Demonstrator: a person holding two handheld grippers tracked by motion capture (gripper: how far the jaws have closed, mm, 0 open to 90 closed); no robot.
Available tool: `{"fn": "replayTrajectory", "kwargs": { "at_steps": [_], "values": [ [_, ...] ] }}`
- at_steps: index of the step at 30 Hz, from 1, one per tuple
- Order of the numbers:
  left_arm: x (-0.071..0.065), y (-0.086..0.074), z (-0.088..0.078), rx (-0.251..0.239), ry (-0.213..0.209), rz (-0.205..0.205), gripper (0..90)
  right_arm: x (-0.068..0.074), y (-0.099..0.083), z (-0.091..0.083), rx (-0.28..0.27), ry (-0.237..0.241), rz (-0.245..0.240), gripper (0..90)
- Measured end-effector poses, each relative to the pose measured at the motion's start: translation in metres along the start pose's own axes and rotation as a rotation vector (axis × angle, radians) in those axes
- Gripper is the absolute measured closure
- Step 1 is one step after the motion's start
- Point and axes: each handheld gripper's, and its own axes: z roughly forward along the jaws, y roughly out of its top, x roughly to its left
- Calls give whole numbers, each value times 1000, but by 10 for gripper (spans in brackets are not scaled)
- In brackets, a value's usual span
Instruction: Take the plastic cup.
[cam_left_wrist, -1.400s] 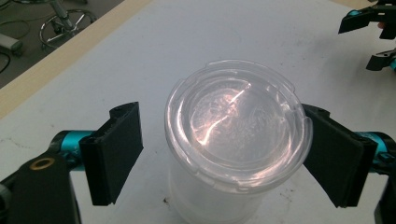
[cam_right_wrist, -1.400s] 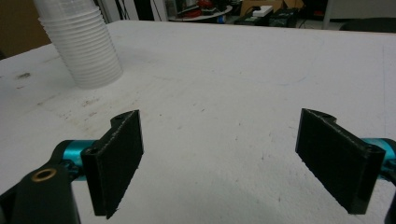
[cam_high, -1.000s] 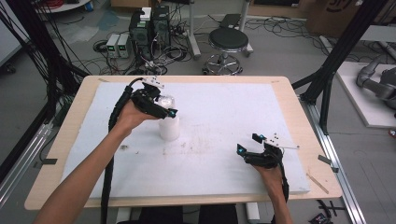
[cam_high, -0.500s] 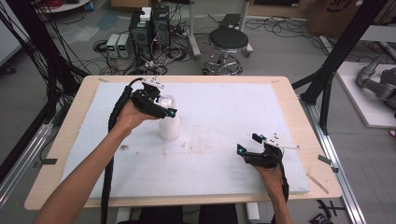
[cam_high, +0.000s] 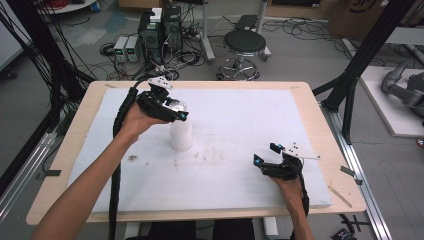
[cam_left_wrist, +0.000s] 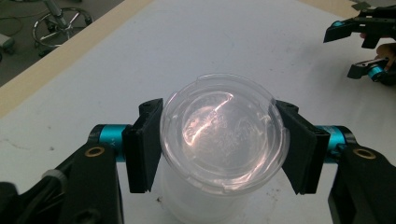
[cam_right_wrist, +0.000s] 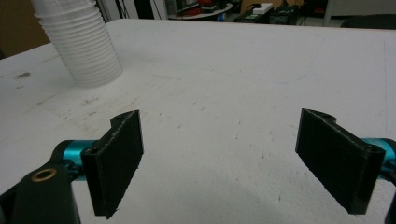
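Left hand-held gripper (cam_left_wrist: 219, 140) has just been closing and now pinches the lid (cam_left_wrist: 223, 132) on the cup stack (cam_high: 180, 132), probably to lift it; right hand-held gripper (cam_right_wrist: 229, 163) rests spread on the bench (cam_high: 240, 125).

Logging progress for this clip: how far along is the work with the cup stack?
Done: the left gripper has just closed its jaws on the clear lid atop the stack of white cups. In hand: that grip. Left: moving the lid; it still sits on the stack. The right gripper rests open, apart.
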Motion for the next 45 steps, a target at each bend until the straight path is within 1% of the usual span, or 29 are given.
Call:
{"fn": "replayTrajectory", "kwargs": {
  "at_steps": [5,8,9,10,13,16,19,20,21,22,25,28,31,35,37,38,42,44,45],
  "values": [
    [0,4,-4,-4,-1,2,387,0,0,0,-4,-2,-4,151],
    [1,7,-9,-18,-5,-9,390,0,0,0,-3,-2,-1,151],
    [1,8,-10,-12,0,-7,390,0,0,0,-2,-2,-3,151],
    [1,10,-12,-12,4,-4,390,0,0,0,1,-1,-1,151],
    [0,17,-20,-27,6,-11,392,0,0,0,2,0,0,151],
    [-1,26,-31,-32,10,-4,396,0,0,0,1,-1,1,151],
    [-3,38,-44,-61,14,2,400,0,0,0,1,-2,1,151],
    [-4,42,-49,-65,16,10,402,0,0,0,0,-3,0,151],
    [-4,42,-49,-65,16,10,401,0,0,0,0,-2,0,151],
    [-5,50,-59,-87,24,13,404,0,0,0,0,-2,0,151],
    [-7,61,-74,-96,37,31,406,0,0,0,1,-1,1,151],
    [-9,67,-85,-107,48,38,407,0,0,1,3,-3,2,151],
    [-12,71,-92,-110,53,44,407,0,0,0,2,-2,2,151],
    [-13,73,-98,-113,42,44,408,-1,0,0,0,-1,7,151],
    [-14,72,-100,-118,25,45,408,-1,0,0,-4,2,9,151],
    [-15,72,-102,-121,16,47,408,-1,0,0,-2,2,17,151],
    [-20,65,-106,-141,-22,70,408,-3,0,0,-3,10,26,151],
    [-22,60,-107,-151,-35,72,409,-3,0,0,-3,10,26,151],
    [-24,57,-108,-164,-49,77,408,-3,0,0,-3,12,29,151]
  ]
}}
